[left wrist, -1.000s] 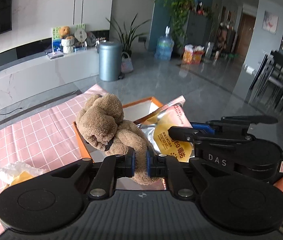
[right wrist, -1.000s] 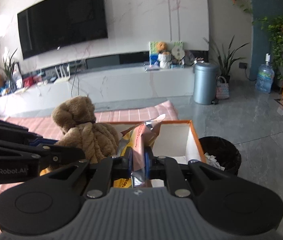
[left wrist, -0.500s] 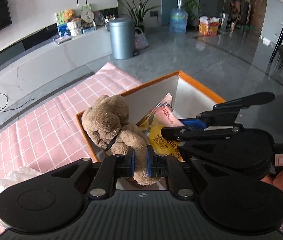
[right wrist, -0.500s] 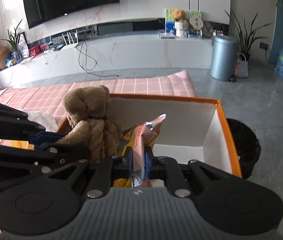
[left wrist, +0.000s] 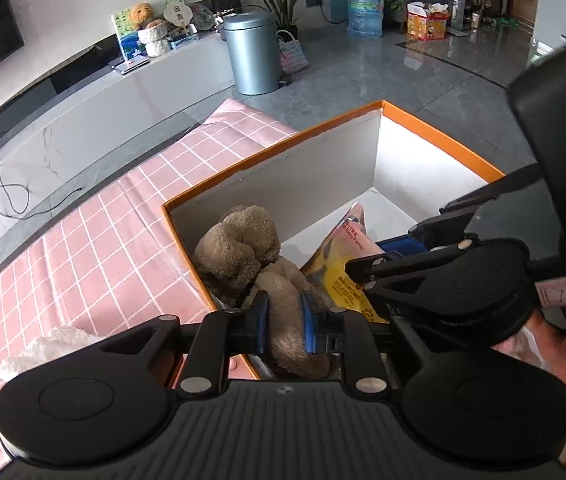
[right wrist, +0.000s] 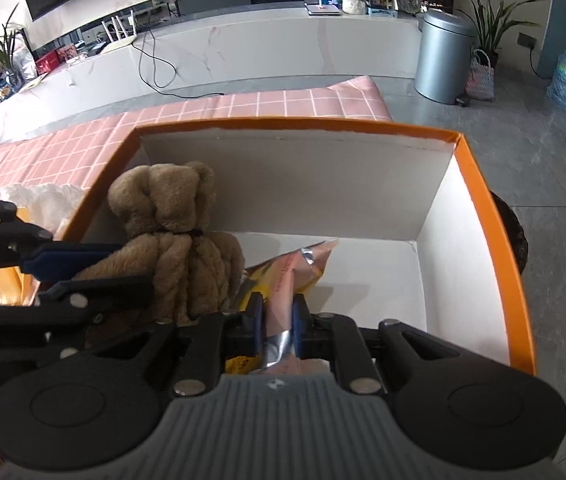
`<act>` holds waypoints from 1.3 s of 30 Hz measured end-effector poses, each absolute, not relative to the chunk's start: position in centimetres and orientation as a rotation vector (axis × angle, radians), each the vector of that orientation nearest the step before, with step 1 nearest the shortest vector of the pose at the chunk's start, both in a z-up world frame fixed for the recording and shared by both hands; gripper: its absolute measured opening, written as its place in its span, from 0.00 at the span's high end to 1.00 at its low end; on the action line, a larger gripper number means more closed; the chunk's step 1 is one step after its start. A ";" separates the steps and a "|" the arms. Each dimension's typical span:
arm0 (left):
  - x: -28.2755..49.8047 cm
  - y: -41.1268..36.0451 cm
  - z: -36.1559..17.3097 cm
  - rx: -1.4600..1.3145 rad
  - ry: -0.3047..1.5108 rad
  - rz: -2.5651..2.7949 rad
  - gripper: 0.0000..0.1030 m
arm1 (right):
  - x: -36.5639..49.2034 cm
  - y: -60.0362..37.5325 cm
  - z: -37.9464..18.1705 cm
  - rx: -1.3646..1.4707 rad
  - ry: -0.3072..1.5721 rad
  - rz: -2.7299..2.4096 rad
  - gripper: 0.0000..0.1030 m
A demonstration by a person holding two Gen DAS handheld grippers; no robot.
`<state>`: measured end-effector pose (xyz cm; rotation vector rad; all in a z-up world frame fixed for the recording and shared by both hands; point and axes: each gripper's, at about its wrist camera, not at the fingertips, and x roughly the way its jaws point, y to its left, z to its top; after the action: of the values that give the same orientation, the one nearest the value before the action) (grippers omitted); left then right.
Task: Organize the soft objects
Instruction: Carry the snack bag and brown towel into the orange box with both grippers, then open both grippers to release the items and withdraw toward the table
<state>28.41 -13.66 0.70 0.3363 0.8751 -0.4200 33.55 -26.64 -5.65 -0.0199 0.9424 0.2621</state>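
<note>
Right wrist view is showing the pink-checked worktop [right wrist: 63,148] carrying an orange-rimmed box [right wrist: 495,240], both tools reaching down into it side by side. Filling the box's left part is the plush bear [right wrist: 171,248], soft and light, probably squashing under grip; the left tool [left wrist: 285,322] is pinching its body firmly. Just beside it, the snack pouch [right wrist: 283,276] is crinkly, slippery foil, best taken at its sealed edge, where the right tool [right wrist: 275,324] is clamping it, tilted downward.
</note>
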 end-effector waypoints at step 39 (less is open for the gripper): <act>18.4 -7.9 7.1 0.247 0.587 -0.418 0.33 | 19.7 -23.0 3.0 -0.323 0.580 0.058 0.27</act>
<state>18.36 -7.91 7.07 0.2465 0.5875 -0.4182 19.69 -22.99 2.95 -0.3231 0.5801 0.0582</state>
